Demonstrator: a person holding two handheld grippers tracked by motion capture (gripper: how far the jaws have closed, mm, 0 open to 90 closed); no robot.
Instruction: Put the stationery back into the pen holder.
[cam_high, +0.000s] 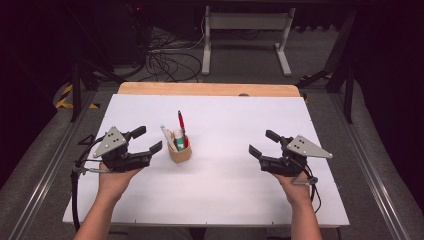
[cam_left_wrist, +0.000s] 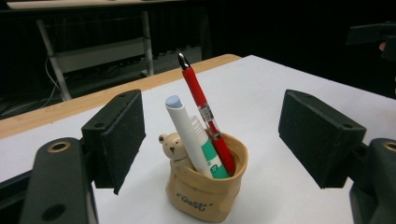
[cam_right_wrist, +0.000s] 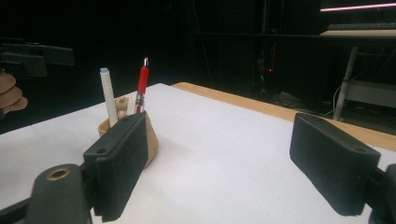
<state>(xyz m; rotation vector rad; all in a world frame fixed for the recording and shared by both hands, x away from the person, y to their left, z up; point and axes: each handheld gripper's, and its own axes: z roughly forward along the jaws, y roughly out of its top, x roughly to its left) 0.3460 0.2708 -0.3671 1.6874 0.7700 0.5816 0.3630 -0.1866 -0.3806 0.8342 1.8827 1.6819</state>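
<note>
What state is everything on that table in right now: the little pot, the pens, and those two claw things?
Pen holder: upright on the white table, held by nothing.
Red pen: standing in the holder, leaning, tip up.
White pen: standing in the holder, cap on, leaning.
Left gripper: jaws open, just beside the holder, not touching it.
Right gripper: jaws open, nothing between them, well off to the holder's right.

You are working in a lab or recording studio, not a home. Your bench (cam_high: 225, 200) is a bare white board with a wooden edge, set on grey carpet between metal floor rails (cam_high: 45, 165). Black curtains close off the room around you. Loose cables (cam_high: 165, 62) lie tangled on the floor beyond, beside a white metal table frame (cam_high: 245, 30).
</note>
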